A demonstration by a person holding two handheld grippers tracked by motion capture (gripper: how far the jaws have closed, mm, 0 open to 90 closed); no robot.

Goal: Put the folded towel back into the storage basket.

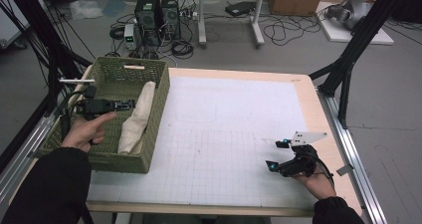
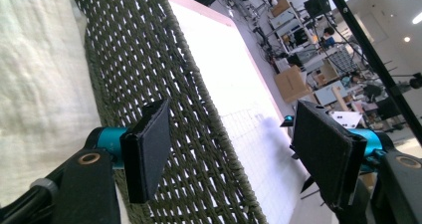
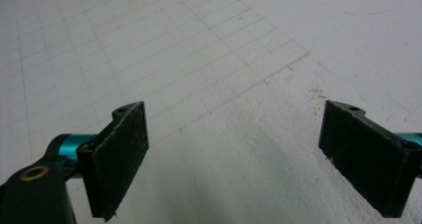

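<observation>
Left tool (image 1: pixel 128 104) spread inside basket (image 1: pixel 158 92), beside cloth (image 1: pixel 137 118) (soft, light, prob. floppy); pinch a mid fold. Right tool (image 1: pixel 277 155) spread over tabletop (image 1: pixel 239 134).

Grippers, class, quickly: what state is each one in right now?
Left gripper: open, holding nothing, over the woven basket beside the cloth.
Right gripper: open, empty, above the grid mat.

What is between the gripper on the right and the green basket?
Just bare white gridded mat lies between the right gripper and the green basket, as the high view shows.
</observation>
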